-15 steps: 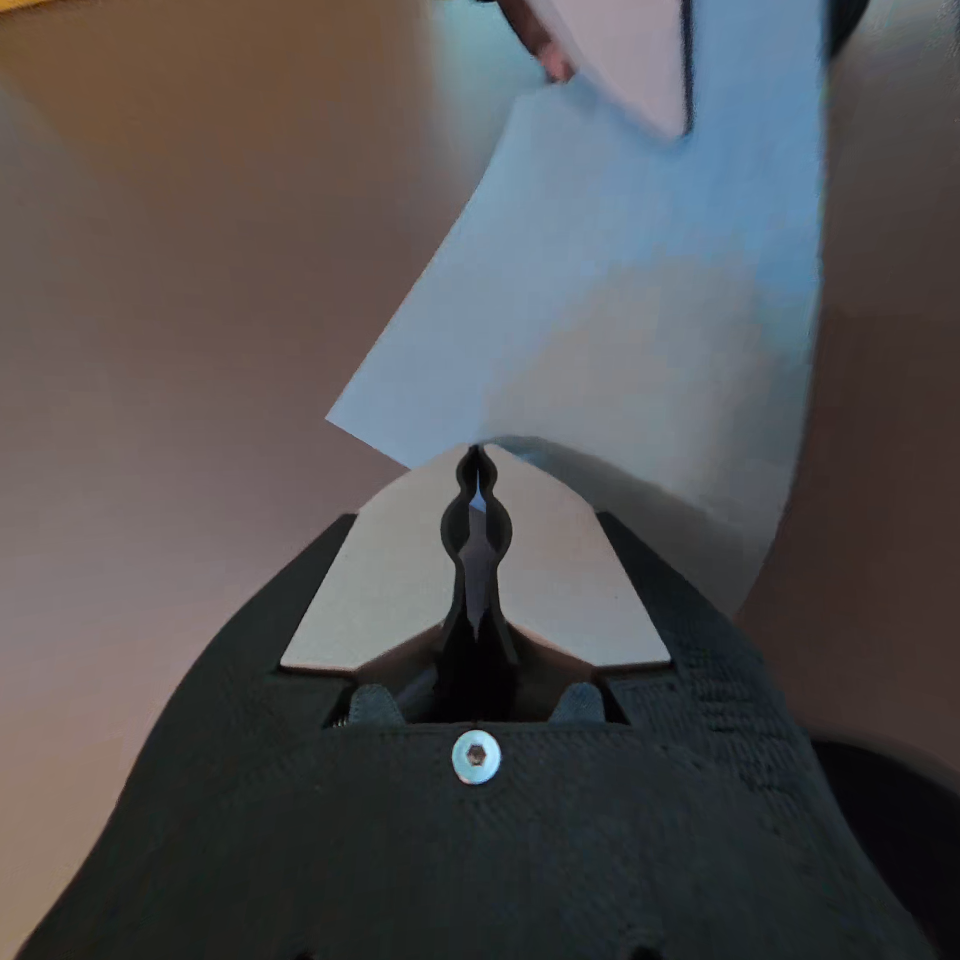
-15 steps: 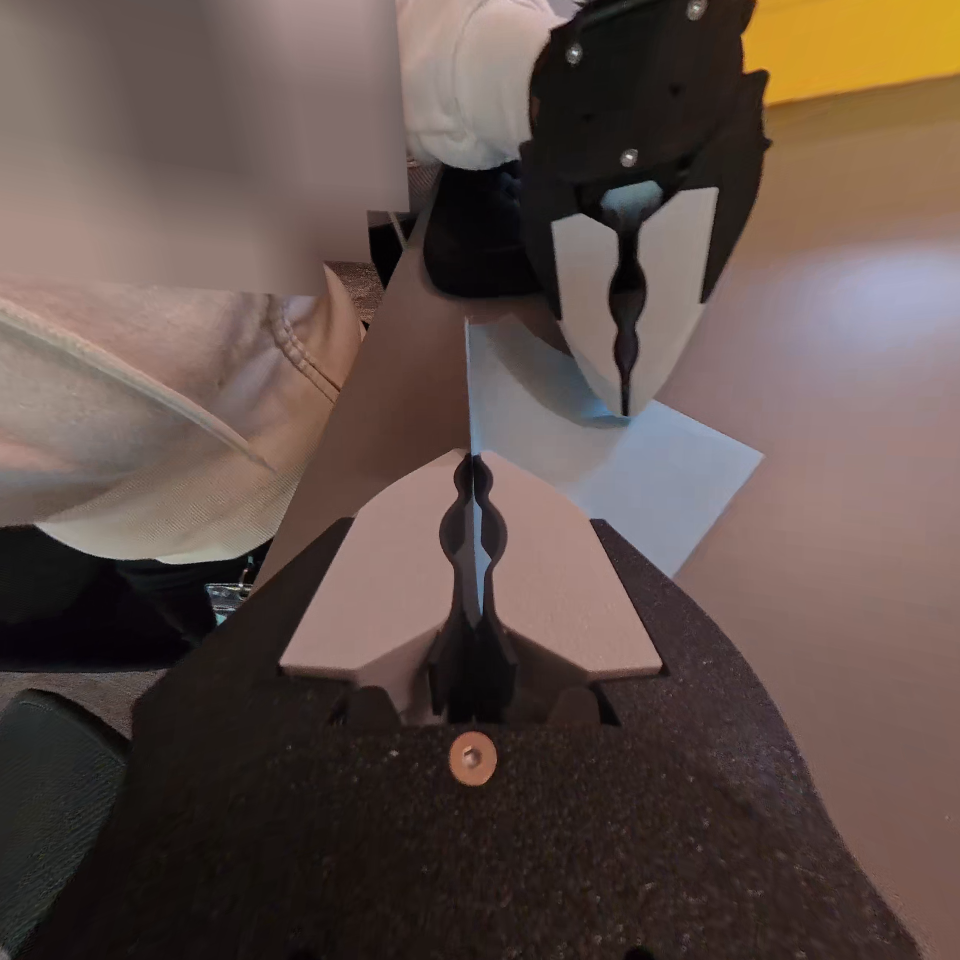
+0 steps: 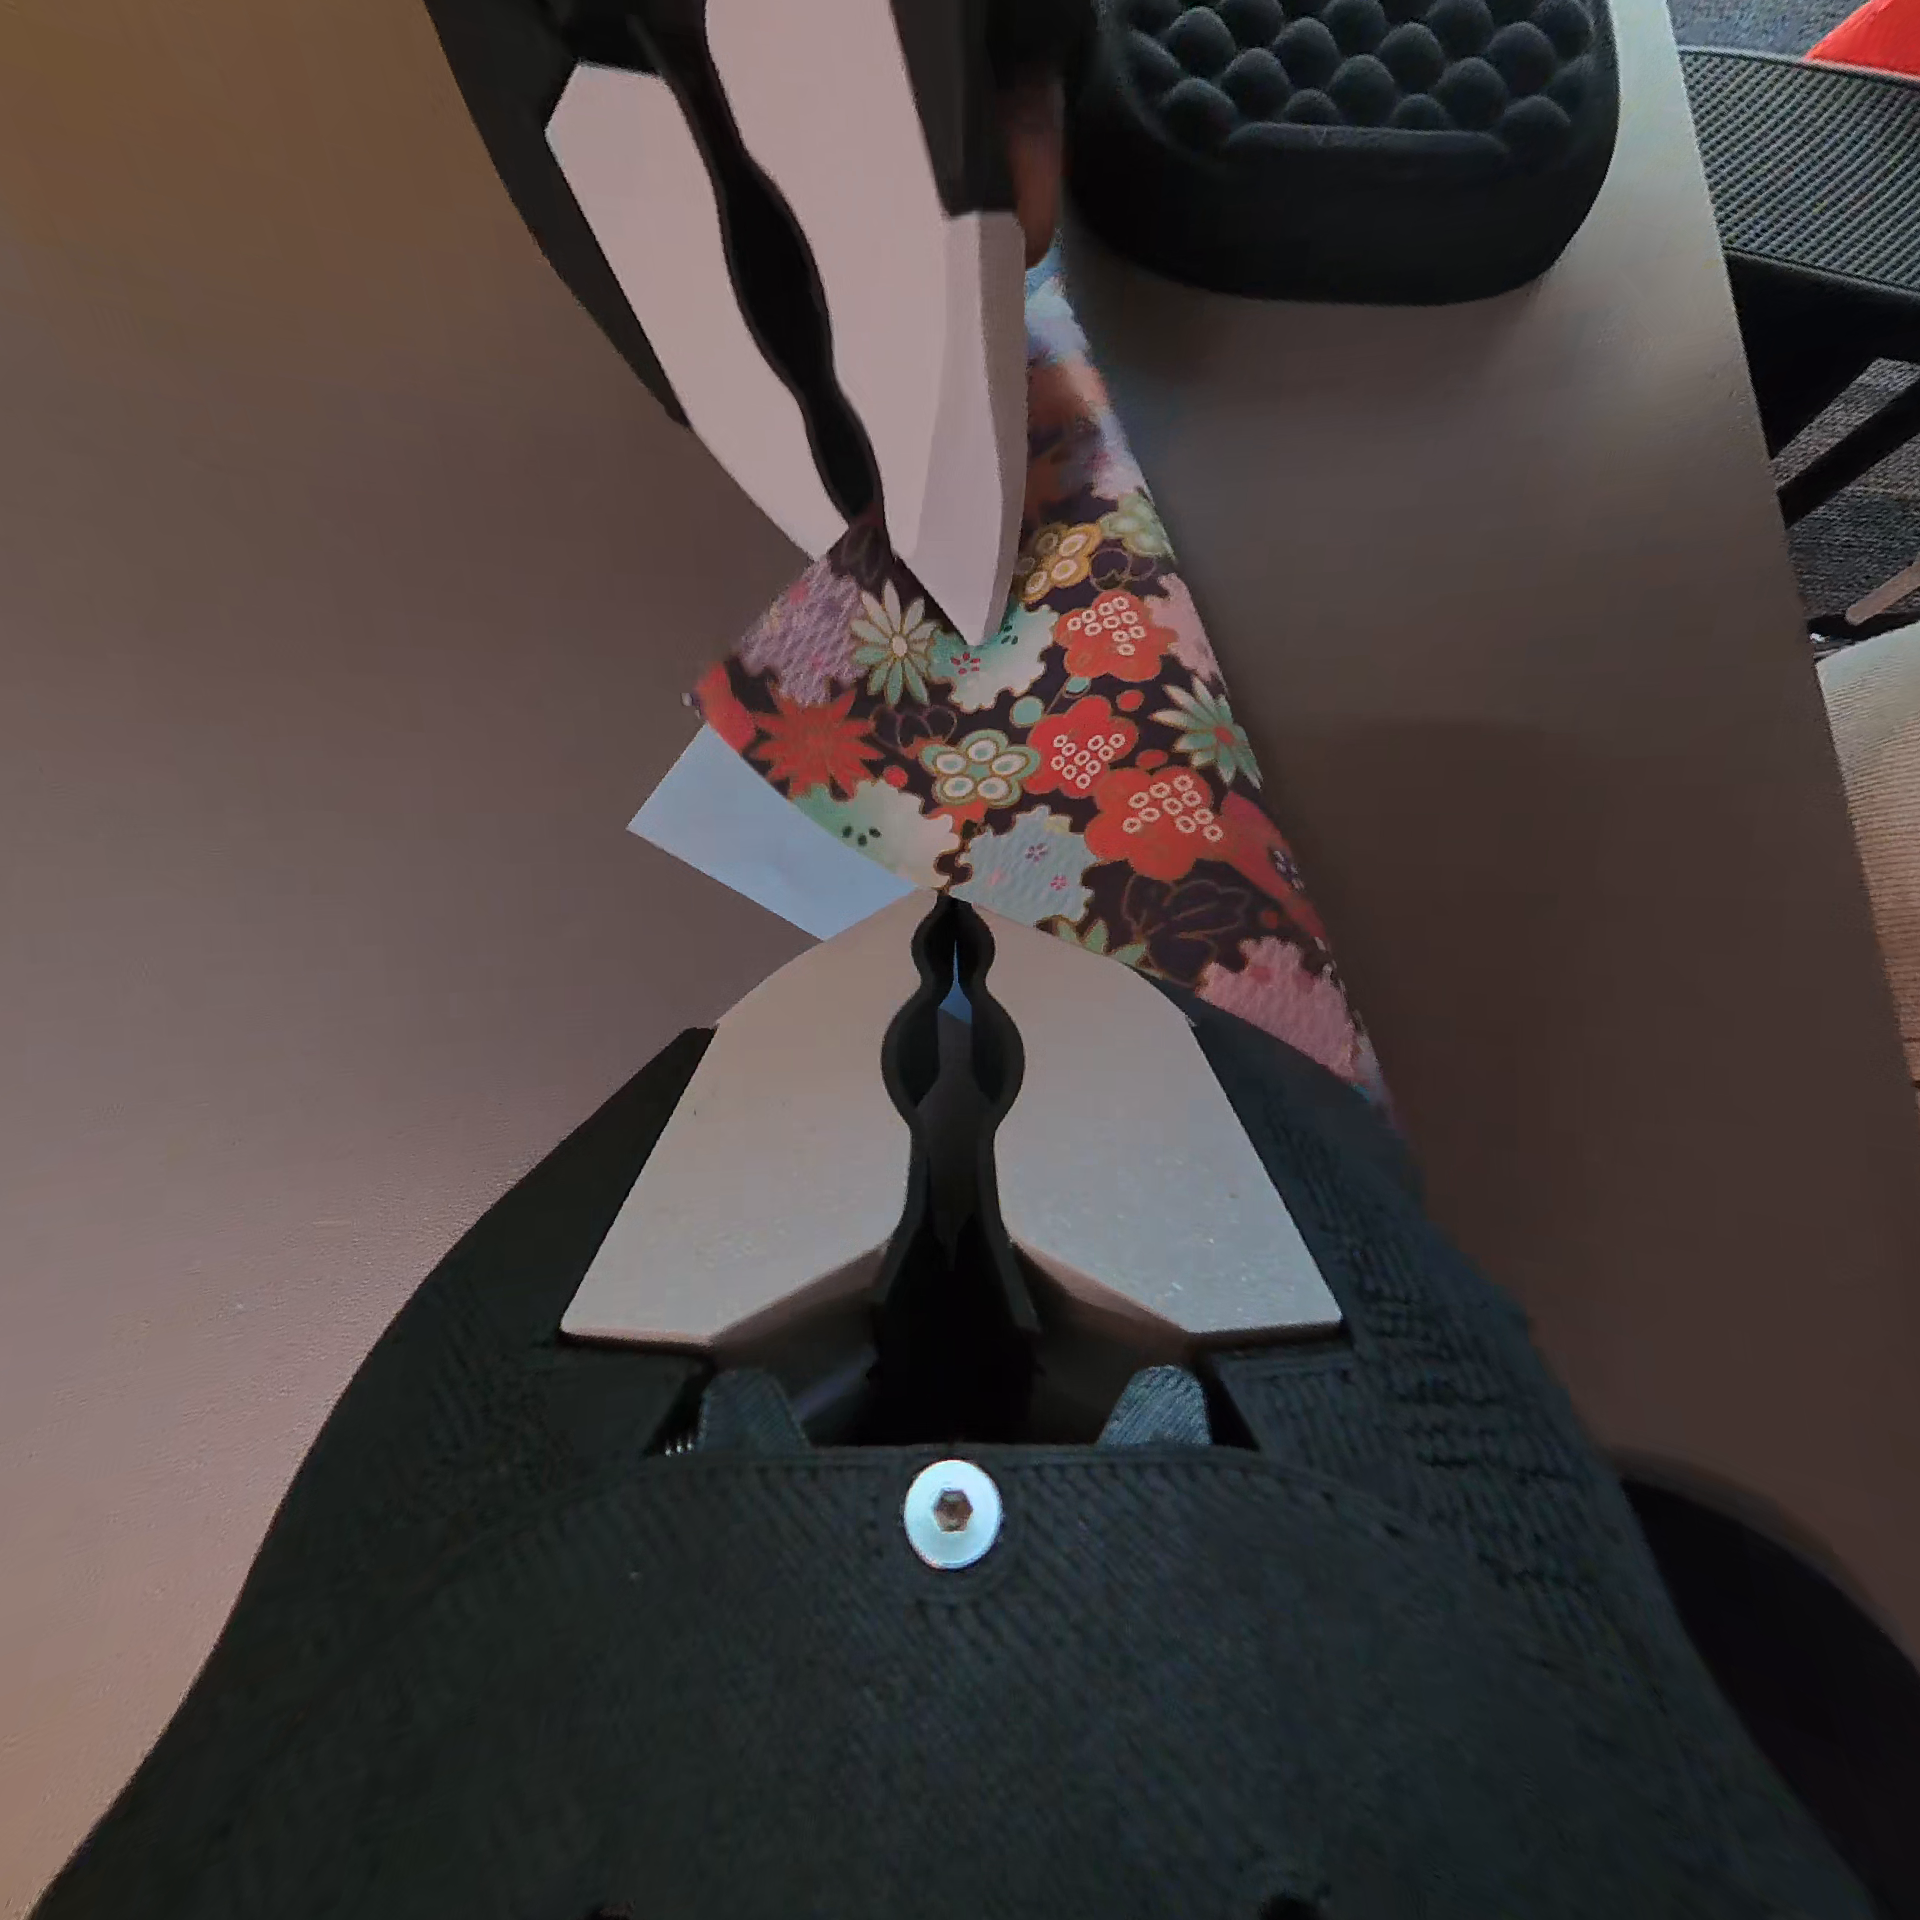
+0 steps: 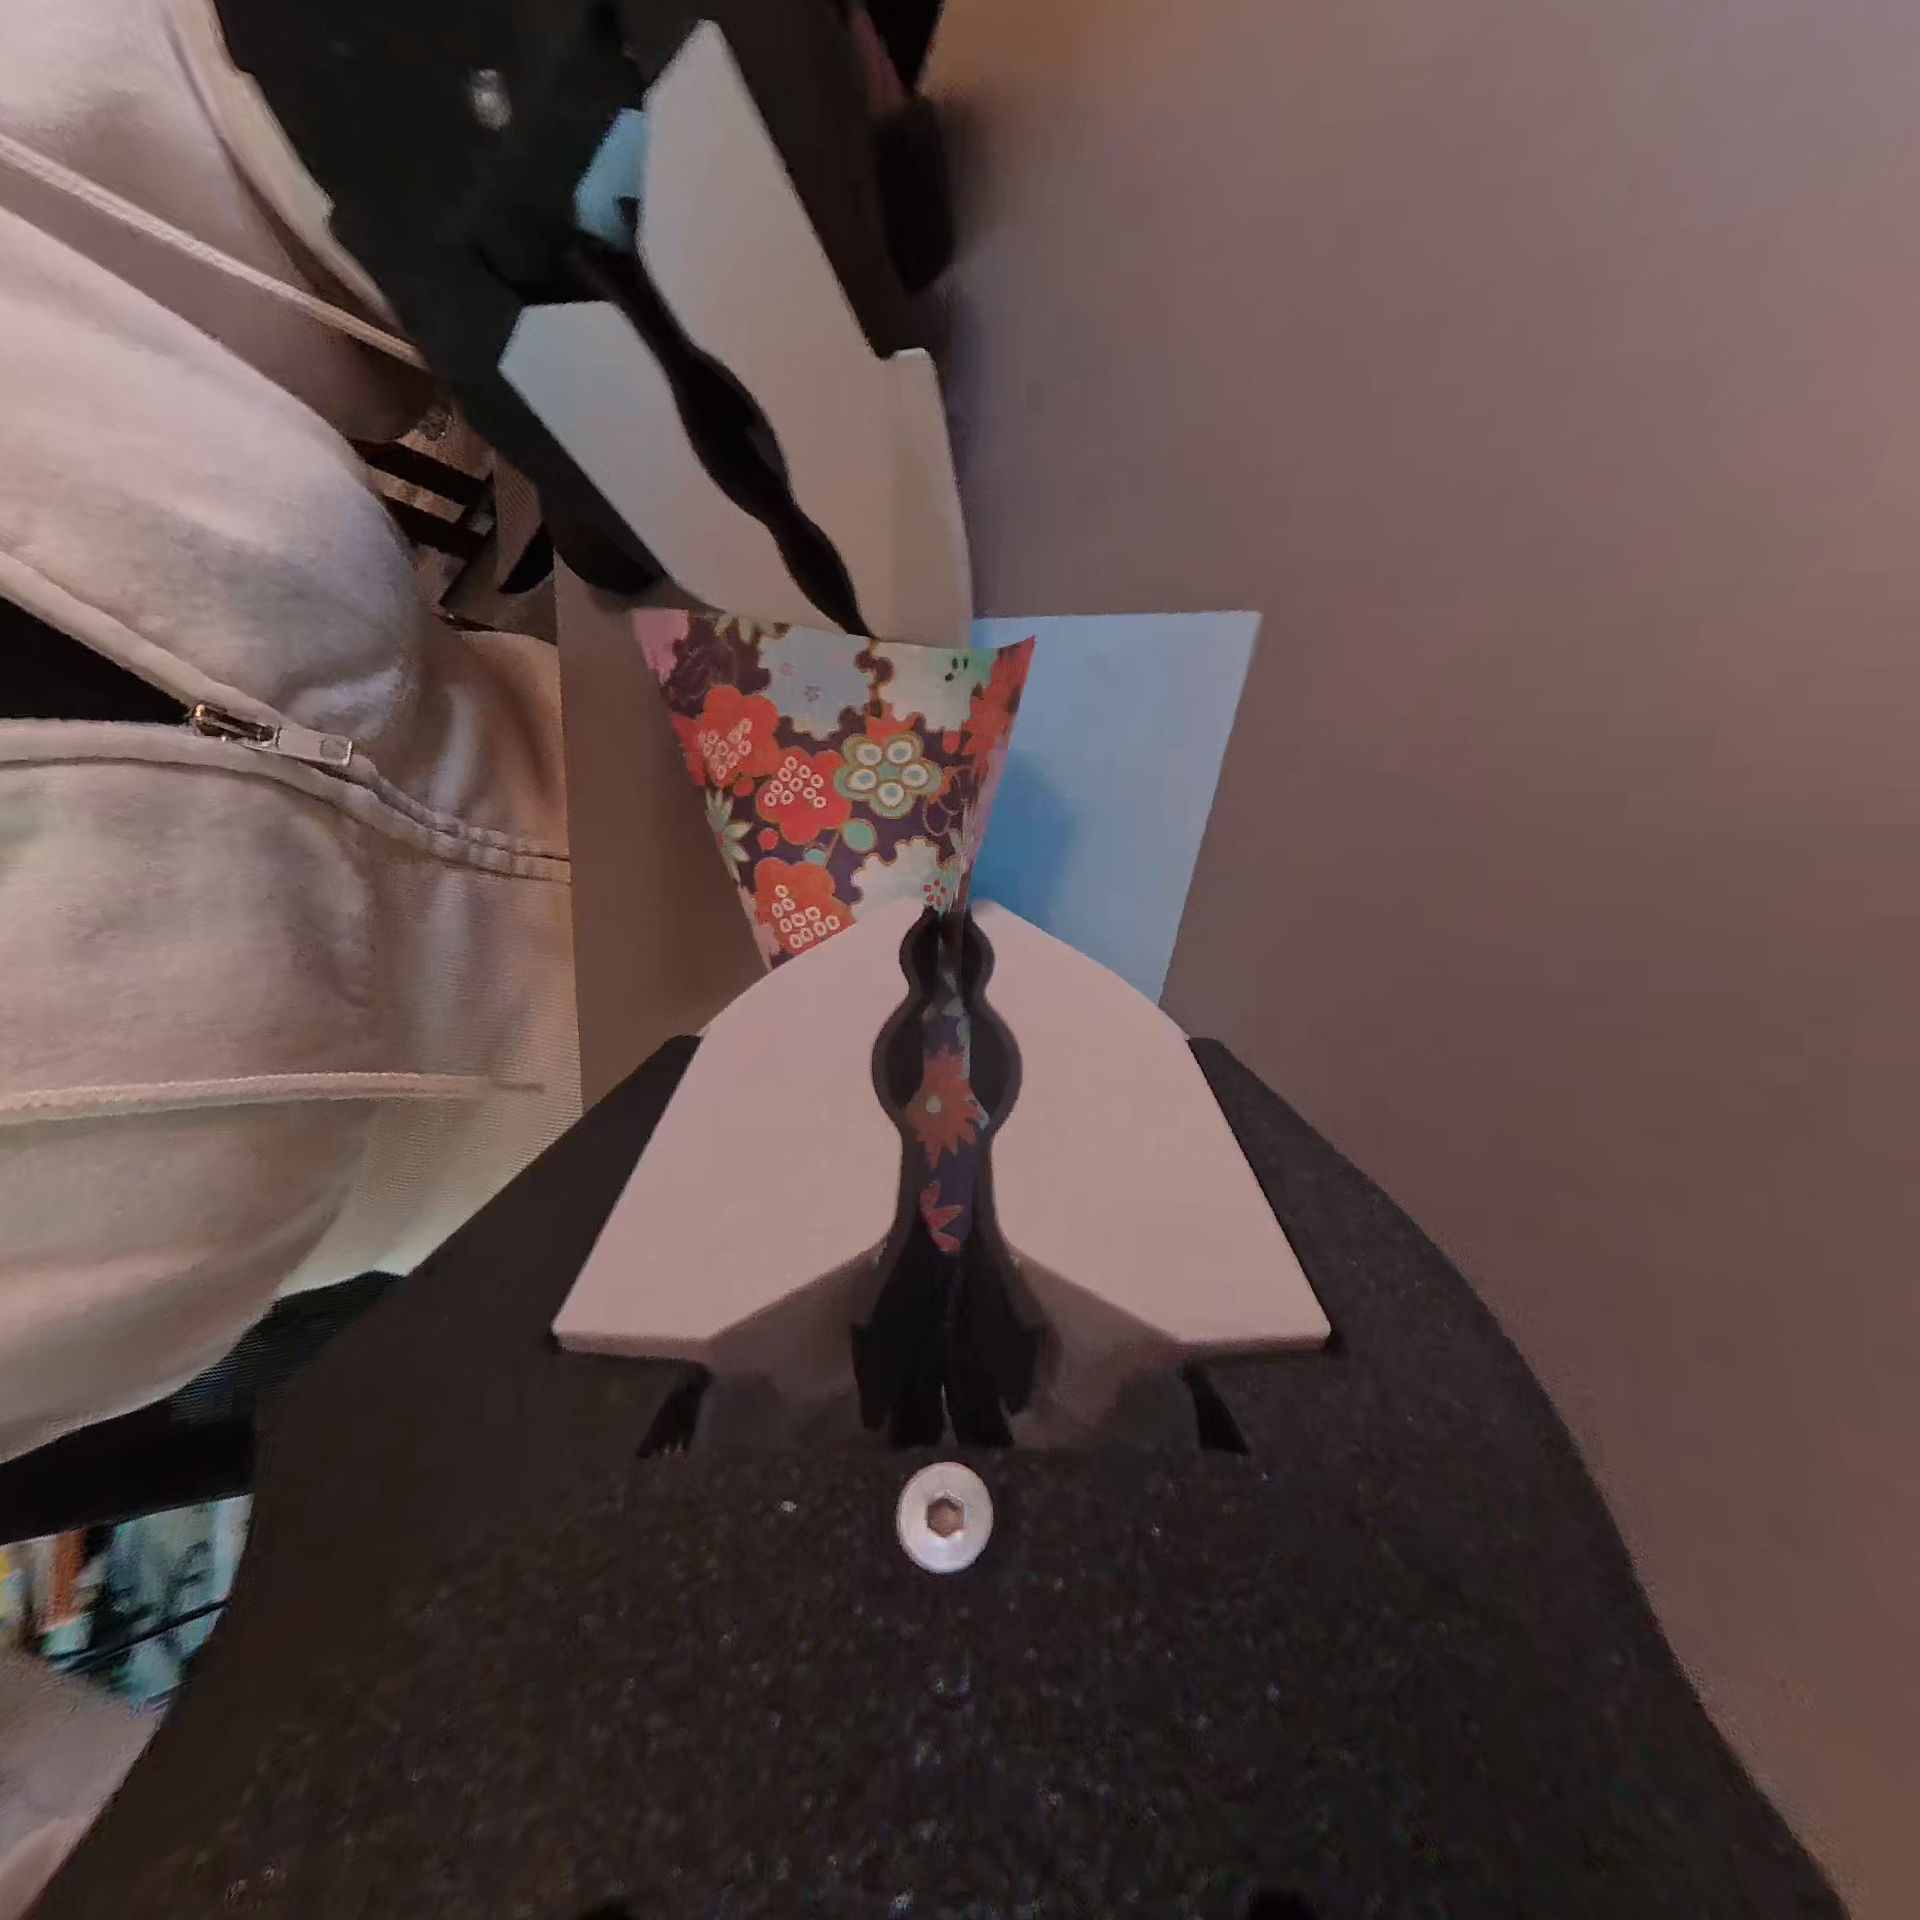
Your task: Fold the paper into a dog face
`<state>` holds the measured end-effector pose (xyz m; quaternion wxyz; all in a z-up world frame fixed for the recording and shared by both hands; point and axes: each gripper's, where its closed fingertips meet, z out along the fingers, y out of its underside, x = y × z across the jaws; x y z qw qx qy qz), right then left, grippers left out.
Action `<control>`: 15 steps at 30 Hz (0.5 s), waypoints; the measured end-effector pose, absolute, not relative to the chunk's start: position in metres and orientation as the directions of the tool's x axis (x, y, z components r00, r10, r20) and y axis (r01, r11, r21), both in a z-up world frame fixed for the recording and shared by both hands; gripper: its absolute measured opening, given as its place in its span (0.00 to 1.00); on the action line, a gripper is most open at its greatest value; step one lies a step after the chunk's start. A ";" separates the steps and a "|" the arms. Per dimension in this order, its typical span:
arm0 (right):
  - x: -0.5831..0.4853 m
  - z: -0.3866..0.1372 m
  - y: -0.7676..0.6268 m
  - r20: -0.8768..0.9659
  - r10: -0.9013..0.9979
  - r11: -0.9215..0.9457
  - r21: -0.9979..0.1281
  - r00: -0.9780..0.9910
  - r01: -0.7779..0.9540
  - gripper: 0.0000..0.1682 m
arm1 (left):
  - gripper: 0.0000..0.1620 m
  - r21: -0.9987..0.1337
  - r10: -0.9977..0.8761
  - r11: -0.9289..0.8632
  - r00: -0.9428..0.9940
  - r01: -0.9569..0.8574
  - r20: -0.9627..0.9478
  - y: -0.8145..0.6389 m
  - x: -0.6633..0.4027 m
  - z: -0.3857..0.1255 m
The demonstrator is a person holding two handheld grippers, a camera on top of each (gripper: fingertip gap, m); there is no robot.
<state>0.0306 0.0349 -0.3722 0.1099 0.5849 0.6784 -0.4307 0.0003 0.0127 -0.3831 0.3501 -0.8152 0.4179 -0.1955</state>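
Note:
The paper is floral on one side and pale on the other. It is held up above the brown table, curled so the floral face shows. My left gripper is shut on one corner of it. My right gripper is shut on another part, with a floral strip showing between its fingers. In the right wrist view the floral face fans out ahead, with the pale face behind it. Each gripper shows close ahead in the other's view: the right gripper, the left gripper.
A black dimpled cushion lies on the table at the far right, near the table's curved edge. A mesh chair stands beyond that edge. A person's light zipped jacket fills the left of the right wrist view. Spacing between my two grippers at the tips: around 5 centimetres.
The paper has turned and curled over, so its floral side now shows where only the pale side did. The two grippers have come closer together, both still shut on the paper.

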 end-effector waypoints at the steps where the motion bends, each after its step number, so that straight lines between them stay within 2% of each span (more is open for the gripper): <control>1: 0.030 -0.374 0.035 -0.678 0.686 -0.063 -0.417 -0.264 0.906 0.01 | 0.00 -0.734 -0.818 -0.404 0.574 -0.545 0.024 0.013 0.000 -0.383; 6: 0.025 -0.375 0.038 -0.745 0.641 -0.073 -0.301 -0.186 0.951 0.00 | 0.00 -0.735 -0.820 -0.396 0.572 -0.550 0.014 0.013 0.000 -0.383; 15: 0.017 -0.380 0.040 -0.742 0.621 -0.016 -0.332 -0.251 0.943 0.00 | 0.00 -0.744 -0.806 -0.384 0.592 -0.546 -0.018 0.013 -0.011 -0.379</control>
